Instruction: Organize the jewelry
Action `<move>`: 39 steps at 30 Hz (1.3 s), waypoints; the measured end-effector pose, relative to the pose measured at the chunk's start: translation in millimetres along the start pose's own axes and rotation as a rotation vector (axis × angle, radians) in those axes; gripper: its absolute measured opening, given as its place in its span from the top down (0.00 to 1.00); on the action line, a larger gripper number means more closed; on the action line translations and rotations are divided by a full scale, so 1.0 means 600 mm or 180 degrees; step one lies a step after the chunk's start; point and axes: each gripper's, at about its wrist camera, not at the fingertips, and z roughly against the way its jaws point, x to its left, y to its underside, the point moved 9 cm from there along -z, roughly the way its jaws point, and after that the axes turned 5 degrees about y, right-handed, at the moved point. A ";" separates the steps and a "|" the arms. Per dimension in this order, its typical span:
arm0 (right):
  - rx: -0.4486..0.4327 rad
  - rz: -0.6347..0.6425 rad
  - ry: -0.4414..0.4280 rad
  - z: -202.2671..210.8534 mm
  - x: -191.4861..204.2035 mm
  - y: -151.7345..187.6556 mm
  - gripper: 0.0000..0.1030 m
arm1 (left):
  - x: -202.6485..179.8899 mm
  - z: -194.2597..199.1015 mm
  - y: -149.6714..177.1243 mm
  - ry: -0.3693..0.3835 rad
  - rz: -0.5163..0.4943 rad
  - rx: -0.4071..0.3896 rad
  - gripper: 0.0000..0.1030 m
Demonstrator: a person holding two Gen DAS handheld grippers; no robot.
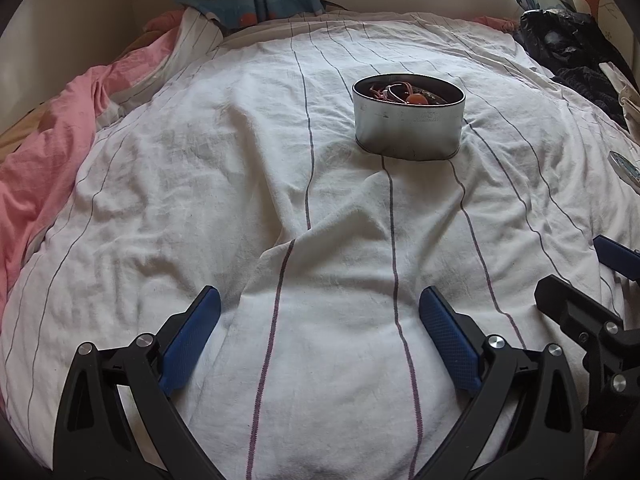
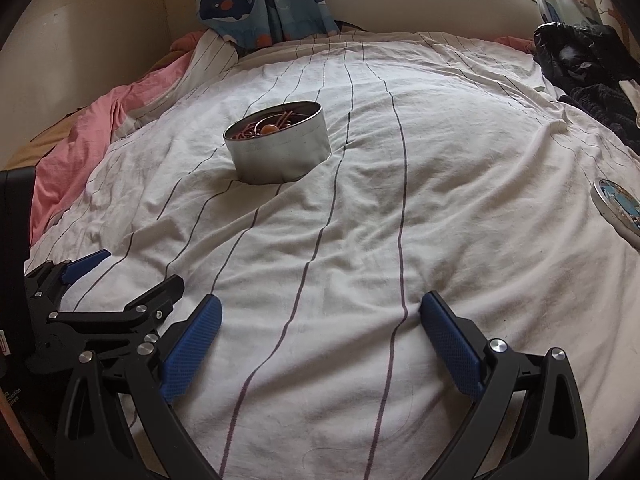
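A round silver tin [image 1: 408, 124] stands open on the white striped bedsheet [image 1: 240, 184]. Jewelry [image 1: 404, 94] lies inside it: pink cords, a metal ring and an orange bead. The tin also shows in the right wrist view [image 2: 280, 148] with the jewelry [image 2: 266, 126] in it. My left gripper [image 1: 320, 300] is open and empty, low over the sheet well in front of the tin. My right gripper [image 2: 320, 308] is open and empty, beside the left one and to the tin's right. The tin's lid [image 2: 618, 210] lies flat on the sheet at the far right.
A pink blanket [image 1: 44, 160] is bunched along the left side of the bed. Dark clothes and a black bag [image 2: 580, 60] lie at the back right. A whale-print curtain [image 2: 256, 4] hangs behind the bed. The lid's edge shows in the left wrist view [image 1: 626, 168].
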 end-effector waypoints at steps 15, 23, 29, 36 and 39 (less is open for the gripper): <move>-0.0001 -0.0003 0.0293 -0.005 -0.006 0.004 0.07 | 0.000 -0.001 0.000 -0.0003 0.0003 0.0007 0.07; 0.0009 -0.0039 0.0359 -0.006 -0.011 0.004 0.07 | 0.000 -0.001 0.000 -0.0002 0.0006 0.0010 0.07; 0.0016 -0.0028 0.0375 -0.007 -0.012 0.005 0.07 | 0.000 0.000 0.000 0.0005 0.0013 0.0015 0.07; 0.0012 -0.0017 0.0373 -0.006 -0.012 0.006 0.07 | 0.000 0.000 0.000 0.0007 0.0014 0.0015 0.07; 0.0013 -0.0020 0.0376 -0.006 -0.011 0.006 0.08 | 0.000 0.000 0.000 0.0005 0.0014 0.0015 0.07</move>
